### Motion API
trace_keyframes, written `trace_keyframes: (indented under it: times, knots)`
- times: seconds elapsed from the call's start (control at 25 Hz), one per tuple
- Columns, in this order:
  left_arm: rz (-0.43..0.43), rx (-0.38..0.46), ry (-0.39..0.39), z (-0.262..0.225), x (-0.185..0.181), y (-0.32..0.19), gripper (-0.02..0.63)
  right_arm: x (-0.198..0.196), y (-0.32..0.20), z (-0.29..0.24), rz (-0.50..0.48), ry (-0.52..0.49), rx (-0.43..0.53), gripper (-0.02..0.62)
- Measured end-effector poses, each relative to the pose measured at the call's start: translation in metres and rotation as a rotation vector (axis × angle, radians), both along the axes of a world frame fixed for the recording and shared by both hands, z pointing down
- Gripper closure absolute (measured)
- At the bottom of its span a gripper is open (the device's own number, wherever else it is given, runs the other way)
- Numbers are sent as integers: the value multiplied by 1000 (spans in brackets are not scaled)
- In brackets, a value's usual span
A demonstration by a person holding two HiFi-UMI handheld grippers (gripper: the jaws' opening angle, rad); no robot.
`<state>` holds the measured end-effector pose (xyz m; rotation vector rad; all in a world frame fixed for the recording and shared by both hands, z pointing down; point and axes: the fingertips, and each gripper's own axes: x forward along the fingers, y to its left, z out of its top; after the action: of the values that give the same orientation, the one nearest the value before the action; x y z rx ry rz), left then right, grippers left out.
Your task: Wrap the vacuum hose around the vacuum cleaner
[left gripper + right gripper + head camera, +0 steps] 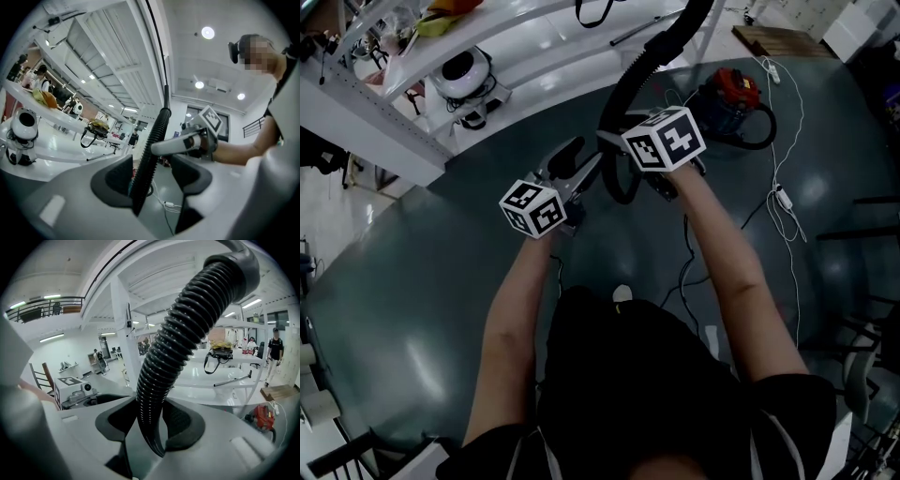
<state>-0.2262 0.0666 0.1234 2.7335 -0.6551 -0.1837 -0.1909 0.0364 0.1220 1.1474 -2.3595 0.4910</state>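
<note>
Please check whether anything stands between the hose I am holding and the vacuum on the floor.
Nothing visible does. The right gripper holds the hose, and nothing lies on the dark floor between it and the red vacuum. A white cable lies to the vacuum's right, off that path.

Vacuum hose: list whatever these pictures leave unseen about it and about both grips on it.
- Head view: the vacuum hose runs off the top edge, so its far end is unseen.
- Head view: the right gripper and its marker cube hide the hose's run toward the vacuum cleaner.
- Left gripper view: the hose covers one pad's edge on the left gripper, so touch there is unclear.
</note>
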Motion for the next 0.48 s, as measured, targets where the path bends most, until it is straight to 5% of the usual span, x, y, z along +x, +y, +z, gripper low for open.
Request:
trace_keyframes:
  times: [0.24, 0.48]
  knots:
    - [51, -6, -27, 12, 21, -7, 370, 5, -5, -10, 17, -17, -7, 422]
    - [57, 71, -27, 7, 33, -40, 370, 5, -31, -14, 64, -14, -9, 421]
